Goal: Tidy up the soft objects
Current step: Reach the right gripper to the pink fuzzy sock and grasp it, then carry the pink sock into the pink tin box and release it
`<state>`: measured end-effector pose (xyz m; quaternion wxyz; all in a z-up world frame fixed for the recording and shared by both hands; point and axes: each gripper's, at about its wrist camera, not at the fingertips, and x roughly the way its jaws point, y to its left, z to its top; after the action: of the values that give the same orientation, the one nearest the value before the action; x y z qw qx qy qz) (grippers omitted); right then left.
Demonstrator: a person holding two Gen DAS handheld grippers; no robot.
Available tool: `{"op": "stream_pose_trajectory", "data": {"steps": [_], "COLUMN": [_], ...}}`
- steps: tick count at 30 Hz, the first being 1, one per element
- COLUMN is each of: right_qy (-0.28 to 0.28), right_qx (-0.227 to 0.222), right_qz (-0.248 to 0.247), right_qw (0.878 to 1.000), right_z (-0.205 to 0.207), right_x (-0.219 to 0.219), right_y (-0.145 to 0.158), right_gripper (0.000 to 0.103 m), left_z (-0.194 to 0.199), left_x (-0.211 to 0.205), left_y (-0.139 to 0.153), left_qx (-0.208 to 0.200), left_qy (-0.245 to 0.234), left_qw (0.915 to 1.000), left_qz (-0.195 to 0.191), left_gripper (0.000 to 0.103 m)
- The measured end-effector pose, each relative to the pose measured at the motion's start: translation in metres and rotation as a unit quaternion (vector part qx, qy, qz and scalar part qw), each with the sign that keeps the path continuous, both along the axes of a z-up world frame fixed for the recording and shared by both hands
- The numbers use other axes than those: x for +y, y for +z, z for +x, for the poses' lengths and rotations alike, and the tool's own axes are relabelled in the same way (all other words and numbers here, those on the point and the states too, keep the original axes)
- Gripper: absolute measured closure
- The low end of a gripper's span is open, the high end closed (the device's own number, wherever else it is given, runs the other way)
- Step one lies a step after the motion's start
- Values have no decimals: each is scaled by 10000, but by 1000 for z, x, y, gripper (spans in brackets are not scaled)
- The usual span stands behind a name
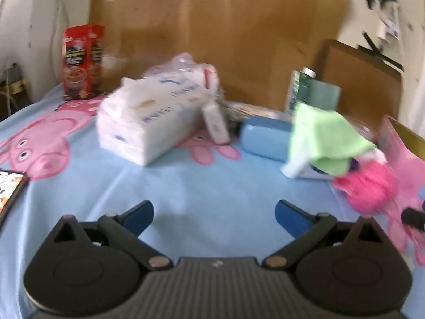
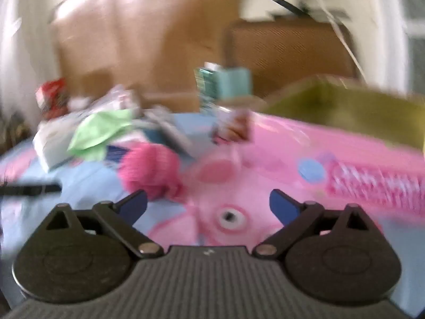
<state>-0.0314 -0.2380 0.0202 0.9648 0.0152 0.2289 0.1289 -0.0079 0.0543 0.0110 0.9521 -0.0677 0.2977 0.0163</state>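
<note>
A light green cloth (image 1: 325,138) lies draped over other items at the right, above a fuzzy pink soft ball (image 1: 368,188). A white tissue pack (image 1: 148,122) sits in the middle. My left gripper (image 1: 213,216) is open and empty above the blue pig-print sheet (image 1: 186,186). In the blurred right wrist view, the pink ball (image 2: 150,171) lies just beyond my left fingertip, with the green cloth (image 2: 101,133) behind it. My right gripper (image 2: 208,207) is open and empty.
A red snack box (image 1: 82,62) stands at the back left, a blue case (image 1: 265,138) and a green bottle (image 1: 302,90) in the middle right. A pink box (image 2: 372,170) with an olive interior is at the right. Cardboard (image 1: 212,26) lines the back.
</note>
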Motion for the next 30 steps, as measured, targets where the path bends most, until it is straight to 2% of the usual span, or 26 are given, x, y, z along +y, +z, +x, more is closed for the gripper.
{"op": "stream_pose_trajectory", "data": {"steps": [2, 4, 7, 8, 9, 10, 11, 13, 20, 25, 27, 28, 30], "right_qy": [332, 611, 713, 684, 672, 725, 792, 770, 1328, 1280, 1278, 1269, 1281], "right_qx": [-164, -165, -54, 65, 219, 414, 597, 565, 210, 319, 309, 317, 325], "right_qz": [-285, -394, -585, -641, -666, -596, -404, -359, -809, -577, -575, -579, -570], "right_qw": [9989, 9972, 9957, 9956, 9953, 9947, 9943, 9948, 9876, 9896, 9897, 9897, 9896], "right_z": [2, 11, 33, 41, 48, 54, 58, 49, -28, -50, -51, -50, -50], "right_x": [18, 32, 48, 51, 54, 55, 54, 54, 59, 50, 50, 52, 54], "right_y": [4, 7, 8, 6, 3, -1, -4, -5, -10, -11, -10, -9, -10], "right_gripper": [7, 9, 15, 19, 33, 42, 44, 48, 48, 44, 41, 37, 32], "left_z": [7, 9, 7, 8, 5, 3, 3, 3, 3, 1, -5, -7, -12], "left_x": [3, 0, -2, -1, -1, 1, 1, 1, -2, -11, -15, -16, -22], "left_y": [-3, -3, -7, -6, -6, -7, -7, -7, -8, -6, -3, 0, 6], "left_qx": [138, 107, 94, 91, 74, 54, 48, 54, 115, 219, 299, 351, 455], "left_qy": [-34, -161, -354, -373, -388, -408, -419, -444, -671, -889, -1098, -1271, -1709], "left_qw": [9999, 9998, 9993, 9992, 9992, 9990, 9990, 9988, 9977, 9958, 9932, 9904, 9809], "left_qz": [-67, -29, -8, -63, -105, -148, -173, -187, -53, 55, -231, -416, -813], "left_gripper": [4, 5, 4, 3, 2, 2, 2, 1, 0, 0, 0, 0, 0]}}
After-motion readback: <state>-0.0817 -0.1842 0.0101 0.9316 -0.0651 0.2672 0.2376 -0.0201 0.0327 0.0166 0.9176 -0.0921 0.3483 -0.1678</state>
